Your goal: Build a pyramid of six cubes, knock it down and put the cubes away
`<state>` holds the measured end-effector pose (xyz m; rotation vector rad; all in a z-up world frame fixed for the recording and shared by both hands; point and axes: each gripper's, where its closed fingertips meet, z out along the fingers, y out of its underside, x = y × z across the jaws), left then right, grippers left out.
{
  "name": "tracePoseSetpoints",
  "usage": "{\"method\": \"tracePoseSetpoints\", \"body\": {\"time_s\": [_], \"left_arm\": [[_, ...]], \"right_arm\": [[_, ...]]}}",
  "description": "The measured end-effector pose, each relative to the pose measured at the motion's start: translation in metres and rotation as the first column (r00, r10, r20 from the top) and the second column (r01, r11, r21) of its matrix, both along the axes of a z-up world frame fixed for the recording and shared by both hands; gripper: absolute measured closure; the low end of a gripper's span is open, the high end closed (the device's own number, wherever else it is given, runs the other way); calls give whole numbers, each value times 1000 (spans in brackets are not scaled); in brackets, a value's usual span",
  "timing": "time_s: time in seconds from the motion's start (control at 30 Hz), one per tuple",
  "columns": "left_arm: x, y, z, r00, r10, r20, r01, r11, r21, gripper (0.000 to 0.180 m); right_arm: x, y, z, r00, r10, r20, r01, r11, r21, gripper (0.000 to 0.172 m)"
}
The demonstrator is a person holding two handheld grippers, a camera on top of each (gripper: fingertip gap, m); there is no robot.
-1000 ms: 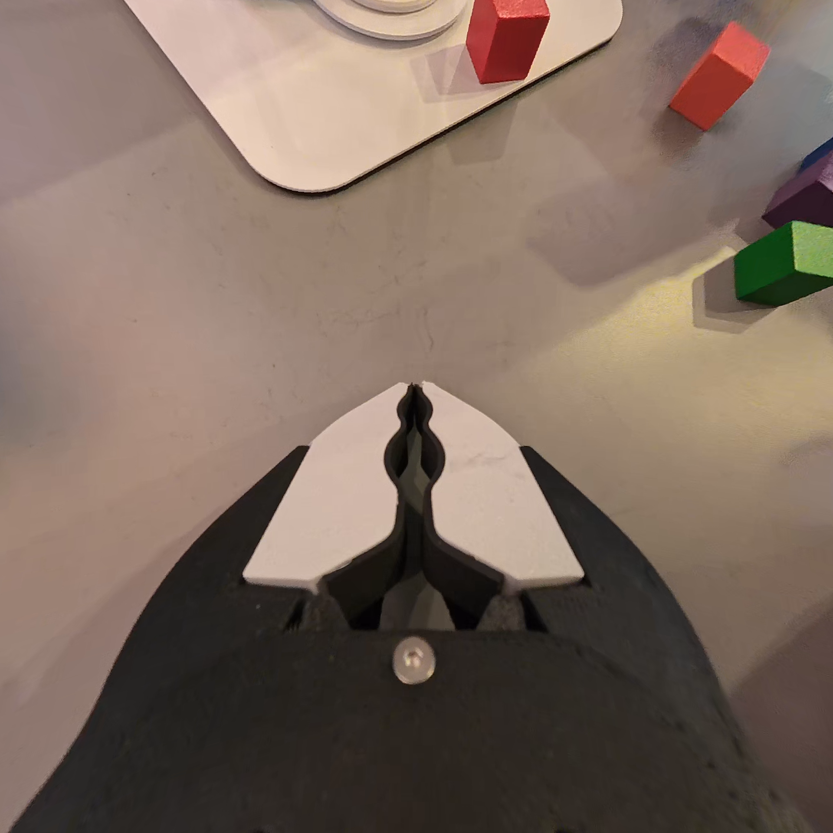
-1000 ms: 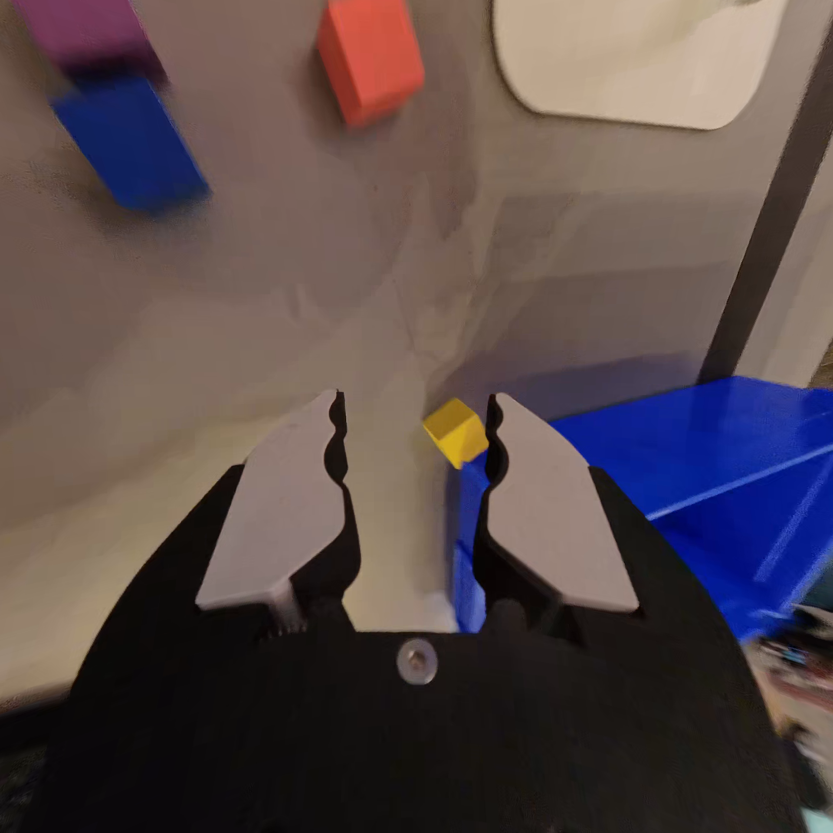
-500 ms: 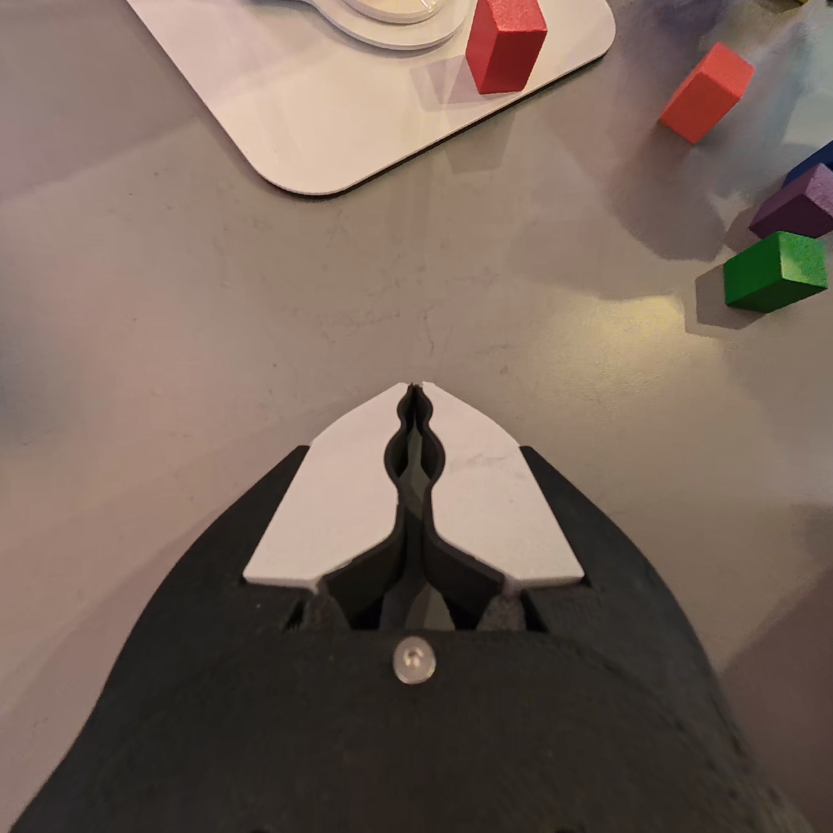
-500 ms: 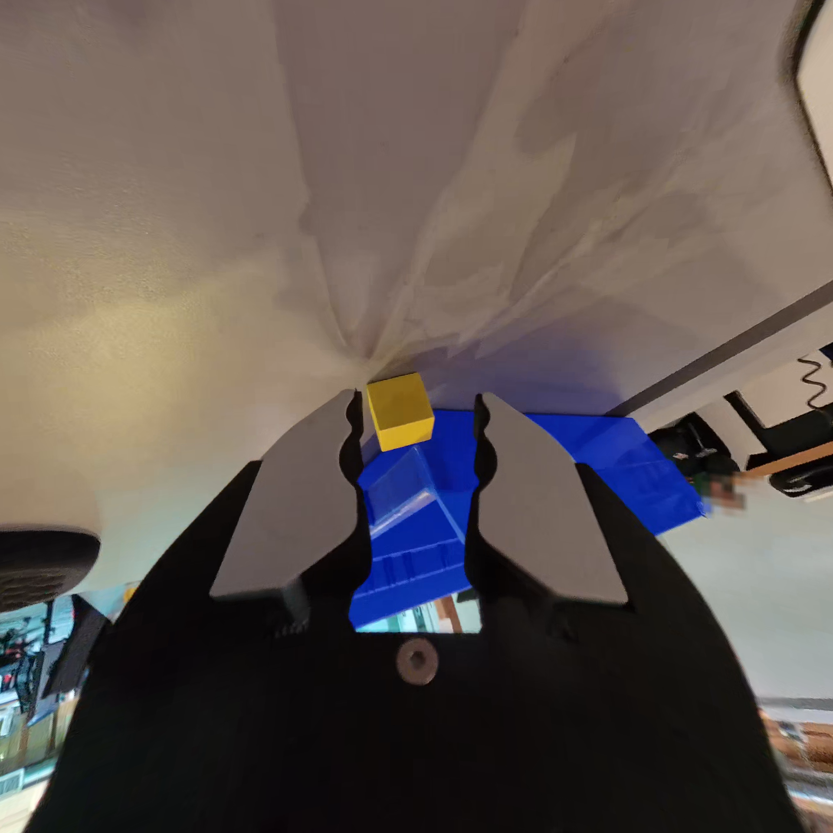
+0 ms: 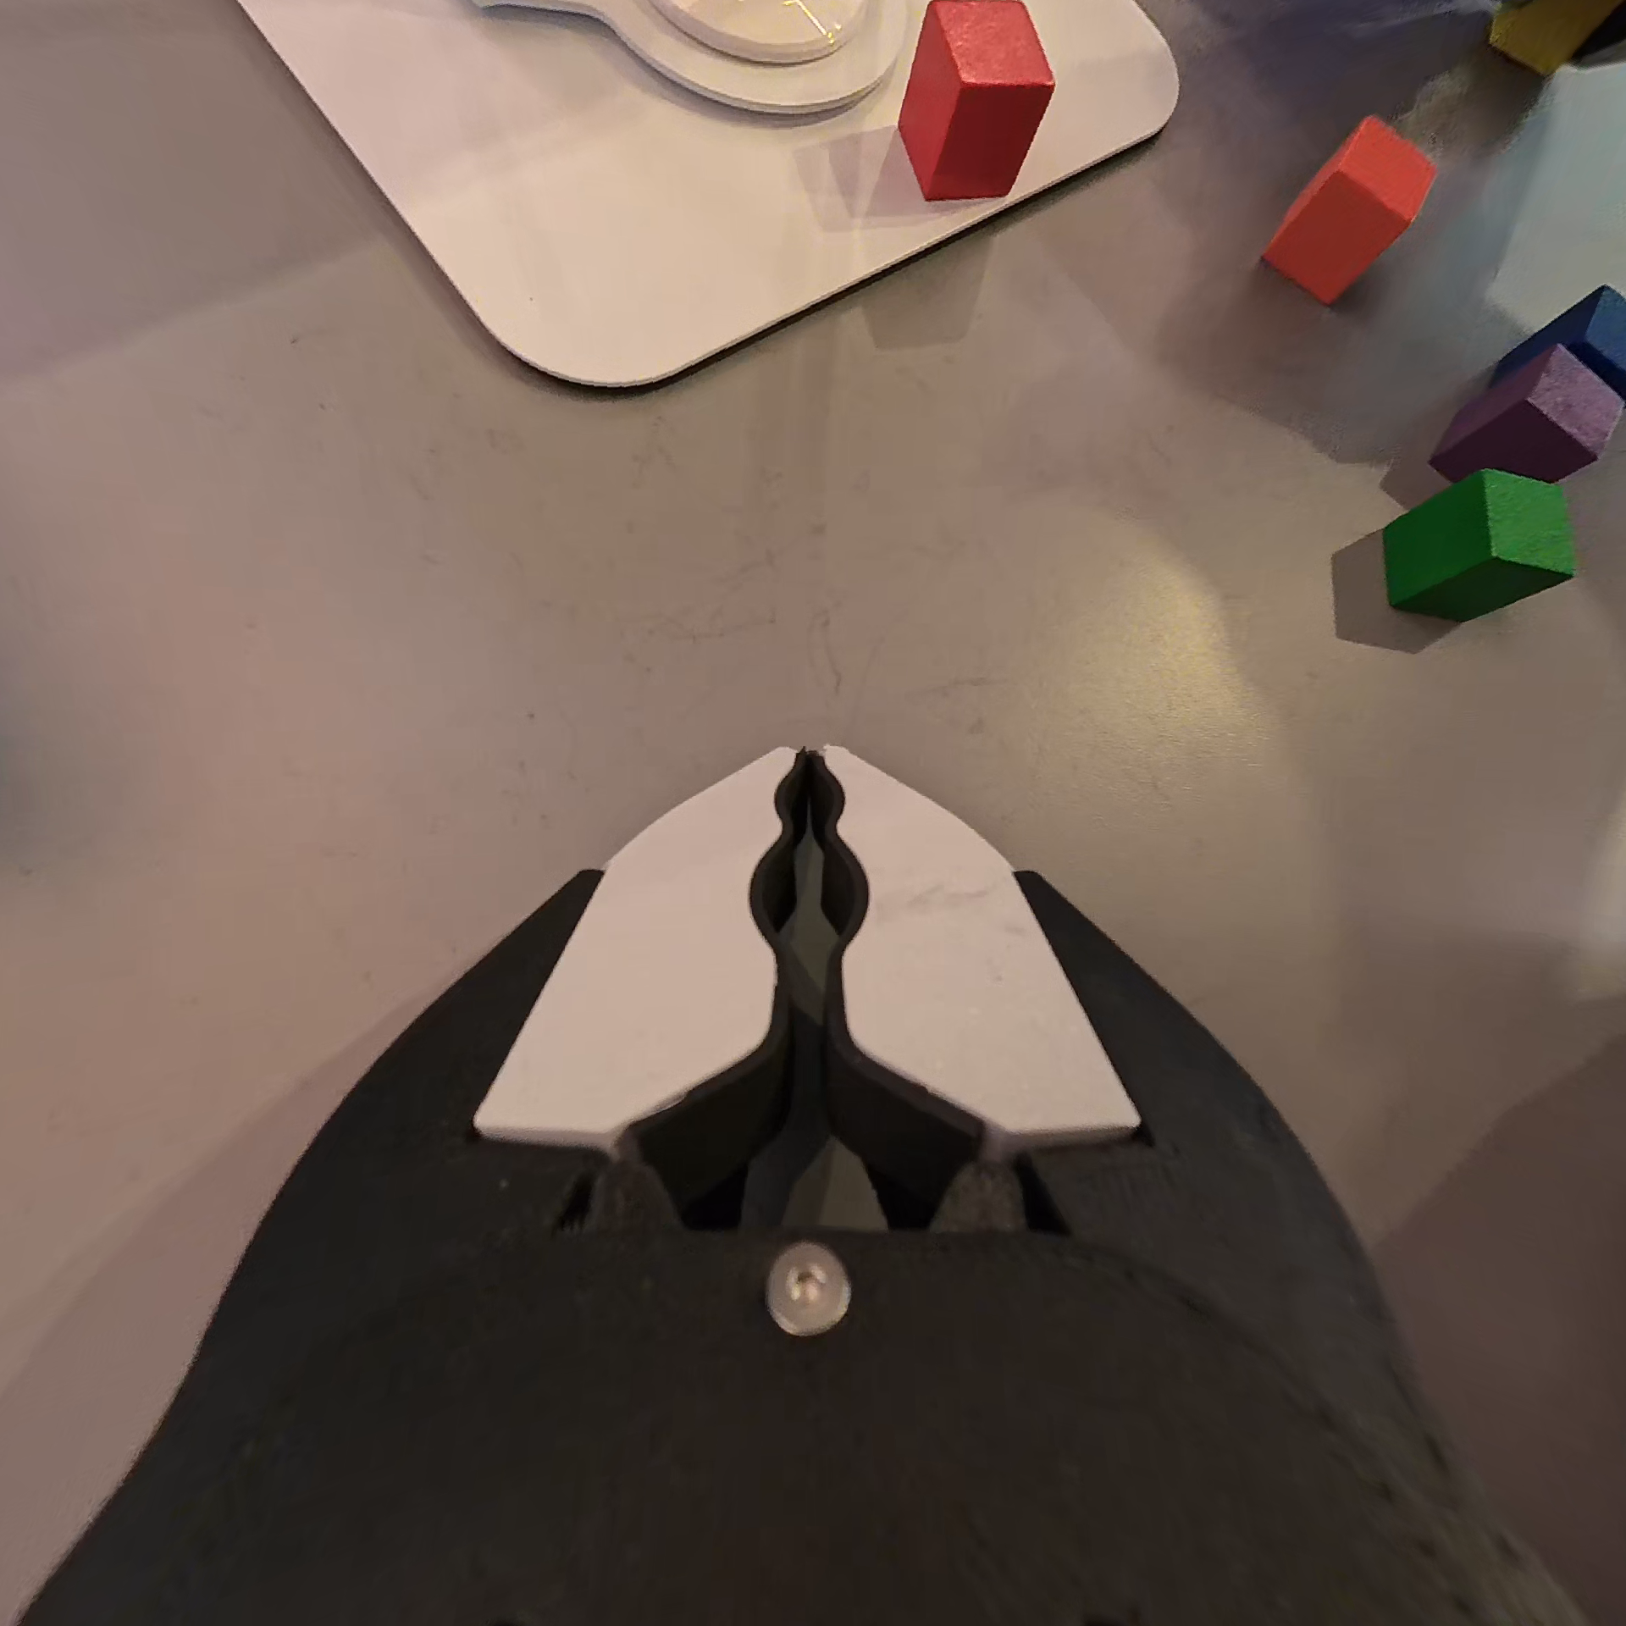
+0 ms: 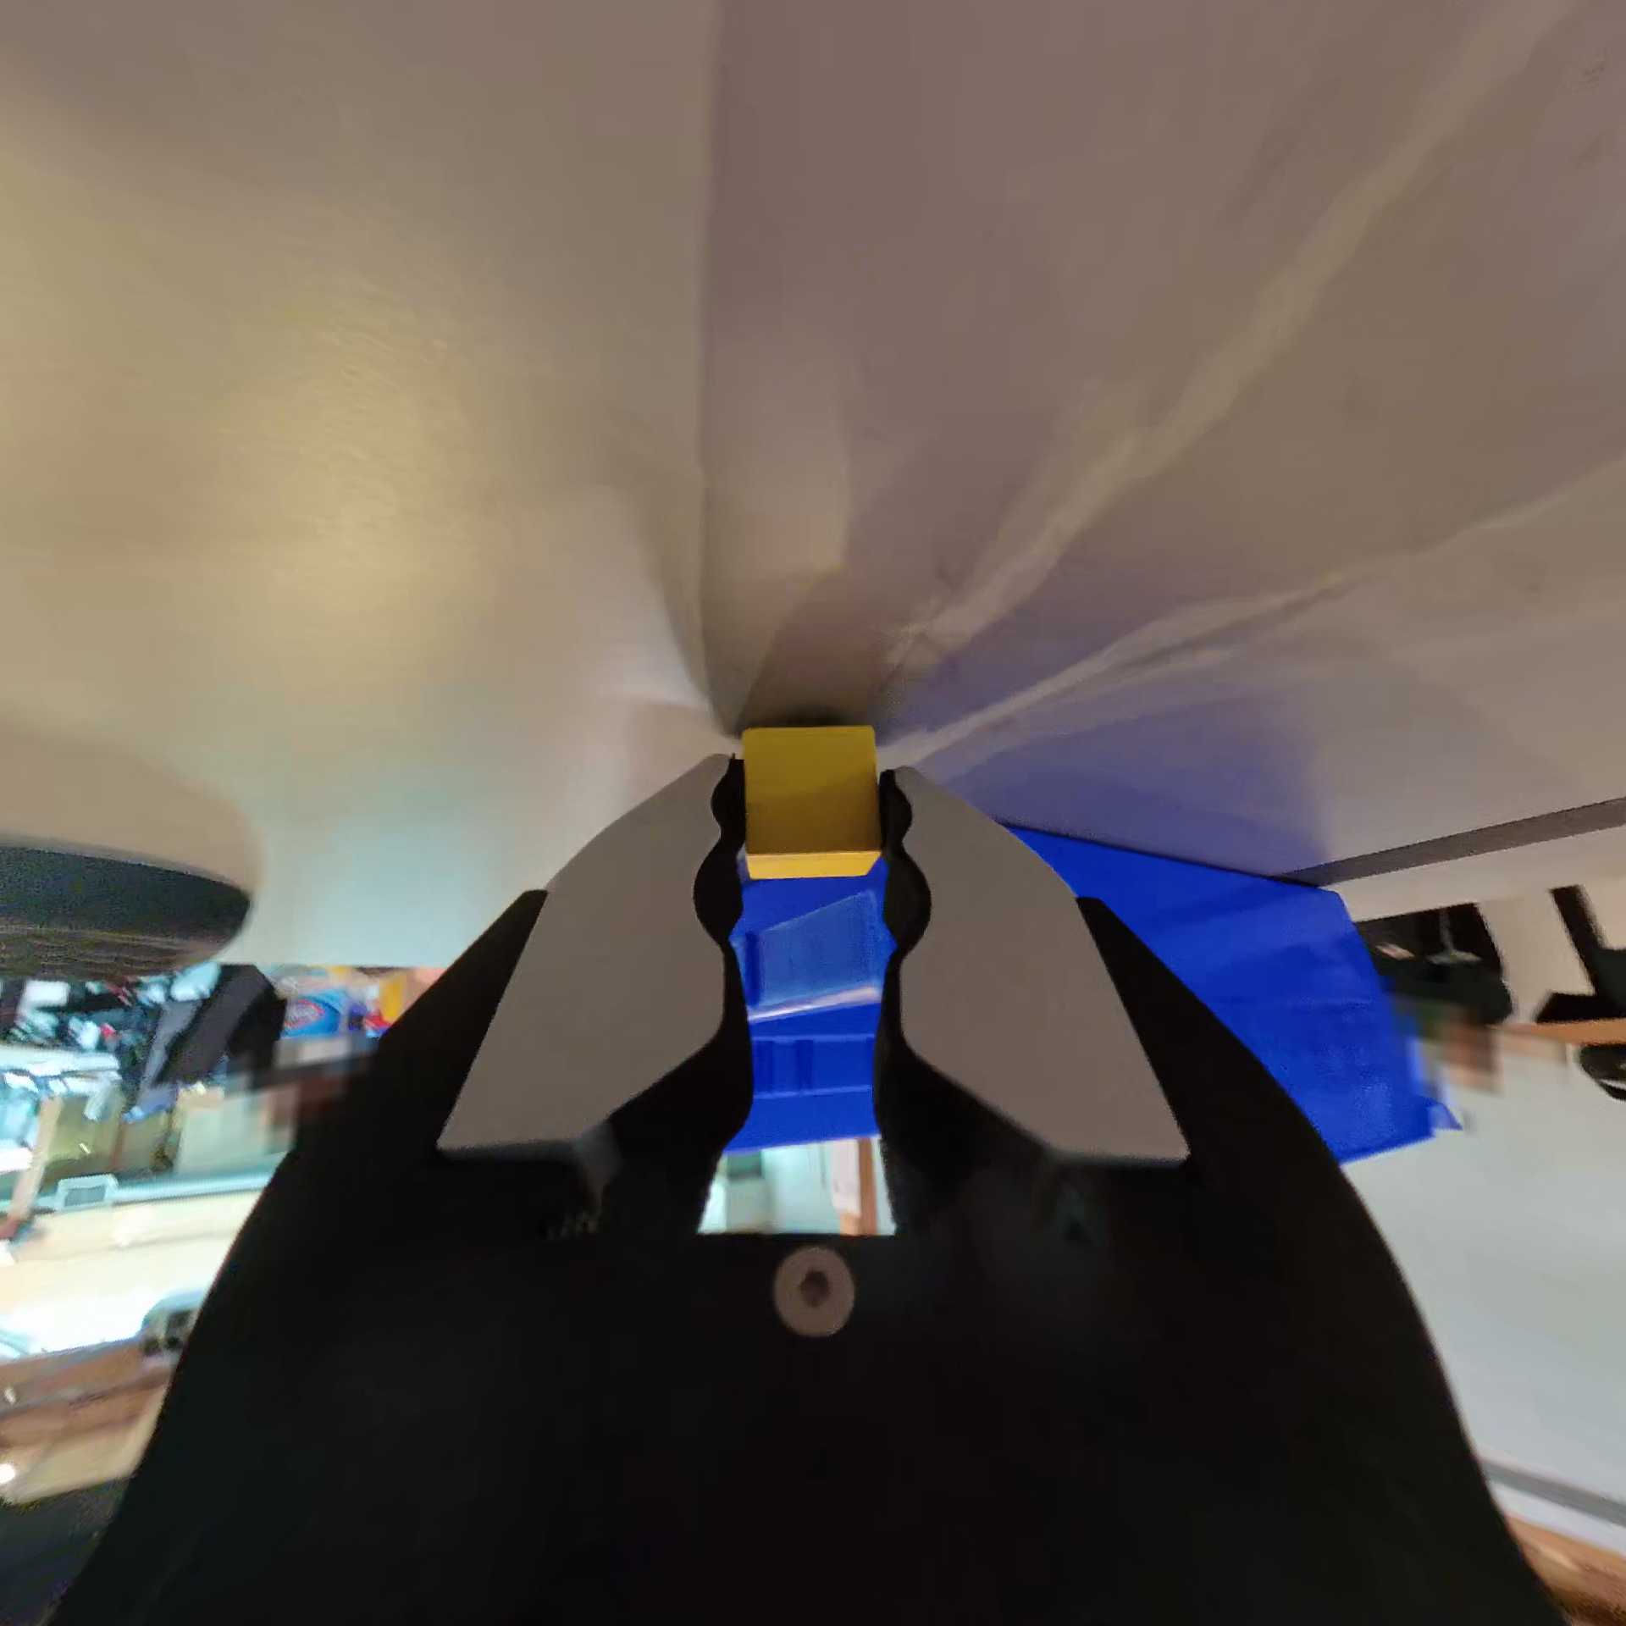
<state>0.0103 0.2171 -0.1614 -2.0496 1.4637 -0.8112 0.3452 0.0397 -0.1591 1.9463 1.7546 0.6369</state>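
1. The right tool [image 6: 811,796] pinches a yellow cube [image 6: 809,792], both pads pressed on its sides, beside a blue bin [image 6: 1232,968].
2. The left tool [image 5: 811,753] is pressed together on nothing above the grey counter [image 5: 440,572].
3. A red cube [image 5: 972,97] stands on a white board [image 5: 616,229].
4. Orange [image 5: 1346,207], blue [image 5: 1593,339], purple [image 5: 1531,413] and green [image 5: 1478,541] cubes lie scattered on the counter.

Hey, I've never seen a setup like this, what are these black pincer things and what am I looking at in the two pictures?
Each picture comes from a camera mounted on a hand-held two-finger tool, looking along its fingers.

The left tool is closed on nothing, above a grey table. Ahead lie a white board carrying a red cube, and loose orange, purple, blue and green cubes.

The right tool has both fingers against a yellow cube, beside a blue bin.
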Motion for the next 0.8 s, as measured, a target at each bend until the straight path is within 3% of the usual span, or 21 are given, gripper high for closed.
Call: {"method": "tracePoseSetpoints", "body": {"time_s": [0.03, 0.13, 0.23, 0.33, 0.4, 0.47, 0.6, 0.8], "left_arm": [[0, 0, 0, 1000, -1, 1, 1, 1000, -1, 180], [0, 0, 0, 1000, -1, 6, 1, 1000, -7, 180], [0, 0, 1, 1000, 1, 9, -1, 1000, -12, 180], [0, 0, 1, 1000, -1, 10, 2, 1000, -12, 180], [0, 0, 1, 1000, -2, 12, 2, 1000, -14, 180], [0, 0, 1, 1000, -2, 15, 2, 1000, -17, 180], [0, 0, 1, 1000, -1, 19, 1, 1000, -24, 180], [0, 0, 1, 1000, 3, 21, -2, 1000, -25, 180]], "right_arm": [[-8, -2, 3, 999, -25, -40, 25, 1000, 7, 143], [-33, 2, 27, 968, -107, -227, 126, 990, 70, 143], [-34, 28, 73, 859, -203, -471, 321, 929, 183, 143], [11, 62, 114, 725, -254, -640, 524, 807, 274, 143], [49, 79, 127, 660, -254, -707, 603, 741, 297, 143], [84, 92, 128, 593, -265, -760, 670, 686, 284, 143], [140, 111, 104, 548, -314, -775, 734, 625, 266, 143], [168, 132, 49, 539, -389, -747, 735, 650, 192, 143]]}}
